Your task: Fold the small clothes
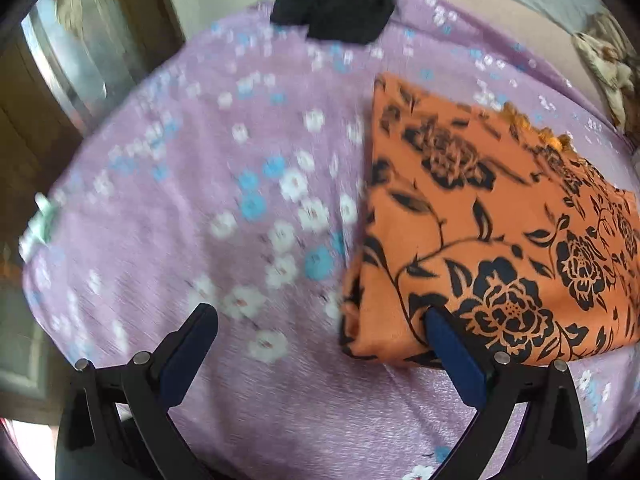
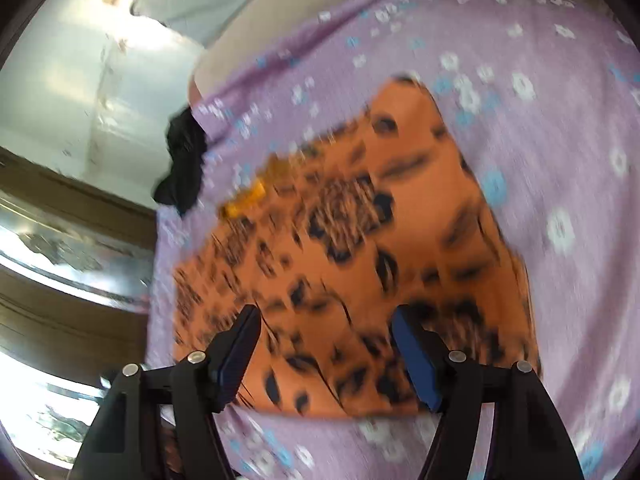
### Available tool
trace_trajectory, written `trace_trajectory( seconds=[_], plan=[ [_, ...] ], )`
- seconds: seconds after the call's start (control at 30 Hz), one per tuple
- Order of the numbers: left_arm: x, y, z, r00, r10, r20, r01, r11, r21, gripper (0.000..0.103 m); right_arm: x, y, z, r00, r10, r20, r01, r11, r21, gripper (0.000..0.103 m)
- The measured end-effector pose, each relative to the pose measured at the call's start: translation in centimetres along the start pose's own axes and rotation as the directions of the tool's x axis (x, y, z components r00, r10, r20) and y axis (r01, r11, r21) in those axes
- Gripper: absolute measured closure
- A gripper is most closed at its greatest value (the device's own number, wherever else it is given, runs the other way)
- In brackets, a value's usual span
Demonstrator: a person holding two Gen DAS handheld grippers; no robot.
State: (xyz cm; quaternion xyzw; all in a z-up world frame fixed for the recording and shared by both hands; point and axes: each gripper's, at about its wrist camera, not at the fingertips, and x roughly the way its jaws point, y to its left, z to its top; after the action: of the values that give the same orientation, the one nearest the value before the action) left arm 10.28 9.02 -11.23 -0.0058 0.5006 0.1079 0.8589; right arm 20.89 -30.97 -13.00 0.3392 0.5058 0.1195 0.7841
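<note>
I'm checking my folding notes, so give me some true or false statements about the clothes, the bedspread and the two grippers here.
1. The orange floral cloth lies folded on the purple bedspread. True.
2. The left gripper is clamped on the orange cloth. False: its jaws stand open, empty.
3. A black garment sits at the bedspread's far edge. True.
4. The right gripper is shut. False: it is open above the orange cloth.
5. The bedspread is plain. False: it has white and blue flowers.

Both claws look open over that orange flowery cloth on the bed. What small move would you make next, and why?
Probably swing toward the black garment at the far edge of the purple bedsheet. The orange cloth already lies folded flat, and both the left gripper and right gripper are open with nothing held, so it seems finished.
</note>
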Motion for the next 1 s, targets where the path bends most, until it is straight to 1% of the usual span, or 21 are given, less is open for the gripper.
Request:
trace_trajectory(
  seconds=[0.03, 0.07, 0.1, 0.13, 0.2, 0.23, 0.3, 0.33, 0.37, 0.43, 0.5, 0.57, 0.67, 0.73, 0.83, 1.0],
  plan=[
    [-0.4, -0.3, 0.1, 0.999, 0.022, 0.026, -0.023, 0.999, 0.030, 0.000, -0.2, -0.2, -0.9, 1.000, 0.015, -0.010, -0.015, 1.000, -0.001, 0.031],
    [-0.2, -0.6, 0.1, 0.999, 0.039, 0.022, -0.040, 0.997, 0.060, 0.000, -0.3, -0.5, -1.7, 1.000, 0.025, -0.017, -0.024, 1.000, 0.009, 0.031],
    [0.4, -0.9, 0.0, 0.998, 0.058, 0.000, -0.058, 0.994, 0.088, 0.000, -0.4, -0.7, -2.3, 0.999, 0.027, -0.019, -0.027, 0.999, 0.021, 0.031],
    [1.6, -1.1, -0.1, 0.996, 0.078, -0.046, -0.072, 0.991, 0.113, 0.000, -0.6, -1.1, -3.0, 0.999, 0.033, -0.017, -0.033, 0.999, 0.038, 0.031],
    [1.5, -0.5, 0.0, 0.997, 0.059, -0.053, -0.056, 0.996, 0.065, 0.000, -1.4, -1.3, -4.4, 0.998, 0.056, 0.009, -0.056, 0.996, 0.068, 0.031],
    [0.7, -0.2, 0.2, 0.998, 0.057, -0.039, -0.056, 0.998, 0.028, 0.000, -2.2, -1.5, -5.3, 0.997, 0.075, 0.027, -0.077, 0.993, 0.092, 0.031],
    [-0.8, -0.3, 0.6, 0.998, 0.059, 0.018, -0.060, 0.998, 0.010, 0.000, -3.2, -1.9, -6.6, 0.994, 0.098, 0.050, -0.103, 0.987, 0.122, 0.029],
    [-2.1, -0.9, 1.0, 0.997, 0.035, 0.065, -0.036, 0.999, 0.014, 0.000, -3.7, -2.3, -7.4, 0.993, 0.100, 0.060, -0.108, 0.984, 0.144, 0.028],
    [-2.7, -1.4, 1.3, 0.996, 0.018, 0.087, -0.019, 1.000, 0.019, 0.000, -3.8, -2.8, -7.9, 0.994, 0.095, 0.061, -0.104, 0.981, 0.167, 0.028],
    [-3.8, -3.0, 2.0, 0.992, -0.041, 0.116, 0.037, 0.999, 0.034, 0.000, -3.4, -3.5, -7.8, 0.995, 0.082, 0.055, -0.091, 0.975, 0.203, 0.028],
    [-3.9, -5.2, 2.0, 0.990, -0.080, 0.112, 0.072, 0.995, 0.076, 0.000, -3.6, -4.9, -7.6, 0.995, 0.062, 0.079, -0.080, 0.962, 0.262, 0.026],
    [-3.6, -7.4, 2.2, 0.990, -0.082, 0.114, 0.068, 0.991, 0.118, 0.000, -3.9, -6.0, -6.9, 0.987, 0.086, 0.134, -0.124, 0.942, 0.313, 0.027],
    [-3.0, -10.8, 2.3, 0.991, -0.094, 0.090, 0.079, 0.983, 0.165, 0.000, -3.7, -7.4, -5.8, 0.979, 0.072, 0.190, -0.138, 0.922, 0.361, 0.027],
    [-2.9, -12.3, 1.9, 0.991, -0.096, 0.089, 0.078, 0.979, 0.190, 0.000, -3.5, -8.4, -5.4, 0.971, 0.079, 0.227, -0.170, 0.896, 0.411, 0.027],
    [-2.9, -13.6, 1.6, 0.992, -0.100, 0.078, 0.082, 0.974, 0.212, 0.000, -3.6, -8.4, -4.9, 0.969, 0.065, 0.240, -0.164, 0.893, 0.419, 0.027],
    [-2.0, -14.2, 1.2, 0.993, -0.100, 0.061, 0.084, 0.972, 0.220, 0.000, -3.4, -8.2, -4.6, 0.966, 0.053, 0.252, -0.156, 0.899, 0.410, 0.027]
  ],
)
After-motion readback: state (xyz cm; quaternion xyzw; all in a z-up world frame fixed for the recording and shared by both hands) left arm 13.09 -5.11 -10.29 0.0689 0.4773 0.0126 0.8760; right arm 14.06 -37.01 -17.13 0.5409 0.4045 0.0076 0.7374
